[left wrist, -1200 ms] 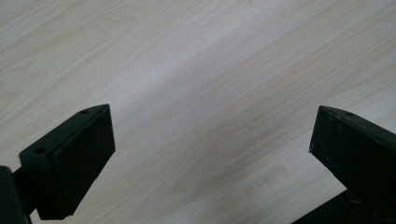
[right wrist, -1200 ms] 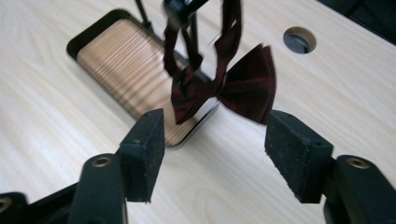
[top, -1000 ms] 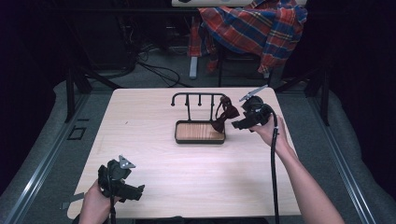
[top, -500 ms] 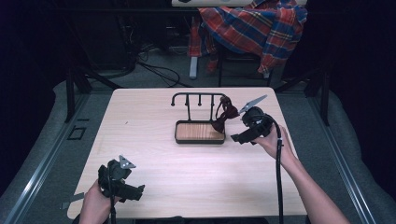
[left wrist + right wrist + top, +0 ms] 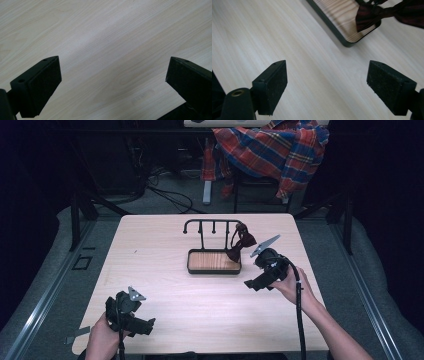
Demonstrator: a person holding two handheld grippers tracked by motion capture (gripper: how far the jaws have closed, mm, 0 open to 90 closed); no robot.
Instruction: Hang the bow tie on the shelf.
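1. The dark red bow tie (image 5: 242, 243) hangs from the right end of the black rack (image 5: 212, 225), over the right edge of the rack's wood-lined tray (image 5: 214, 262), near the centre of the counter (image 5: 165, 245).
2. In the high view, the right tool (image 5: 251, 284) lies at about 5 o'clock from the bow tie, near it but apart from it, just off the tray's right front corner.
3. In the right tool's own view, the bow tie (image 5: 387, 13) sits at about 1 o'clock from the gap between the jaws, well beyond the pads (image 5: 275, 82), with the tray corner (image 5: 344, 37) at 12 o'clock.
4. State of the right tool (image 5: 327, 87): the jaws stand wide apart and have just been opening. Bare counter shows between them; nothing is gripped.
5. The left tool (image 5: 150, 324) is at the near left corner of the counter, at about 7 o'clock from the bow tie and well apart from it.
6. State of the left tool (image 5: 112, 82): jaws spread wide, with bare wood grain (image 5: 105, 45) between them; nothing is gripped.
7. A plaid cloth (image 5: 272, 150) lies draped beyond the far edge of the counter, at 12 o'clock.
8. Markings: no brand, label or writing can be read on the tools, rack, tray or bow tie.
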